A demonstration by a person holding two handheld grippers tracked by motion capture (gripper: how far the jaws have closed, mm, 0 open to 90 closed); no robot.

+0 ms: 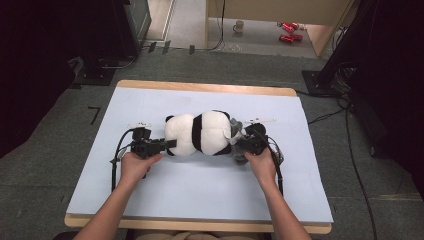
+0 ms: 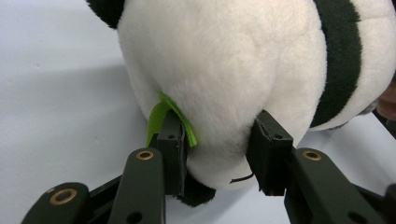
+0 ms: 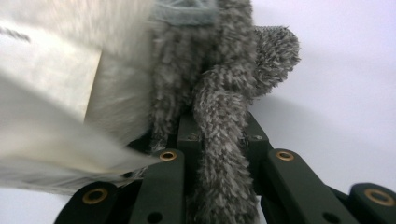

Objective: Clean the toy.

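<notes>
A black-and-white panda plush (image 1: 200, 132) lies on its side in the middle of the pale mat (image 1: 150, 190). My left gripper (image 1: 172, 144) comes in from the left, and its jaws press into the white plush (image 2: 224, 70) from both sides. A green felt tag (image 2: 159, 116) sticks out at the left pad (image 2: 173, 140). My right gripper (image 1: 239, 142) is at the plush's right end. There it (image 3: 219, 135) is shut on a strip of grey fuzzy fabric (image 3: 219, 107) attached to the plush, beside a white label (image 3: 46, 74).
The mat covers a wooden table (image 1: 200, 86). On the floor beyond it stand a mug (image 1: 239, 26) and red cans (image 1: 289, 31). Dark equipment stands flank the table at left (image 1: 100, 45) and right (image 1: 345, 55). Cables (image 1: 350, 150) run along the floor at right.
</notes>
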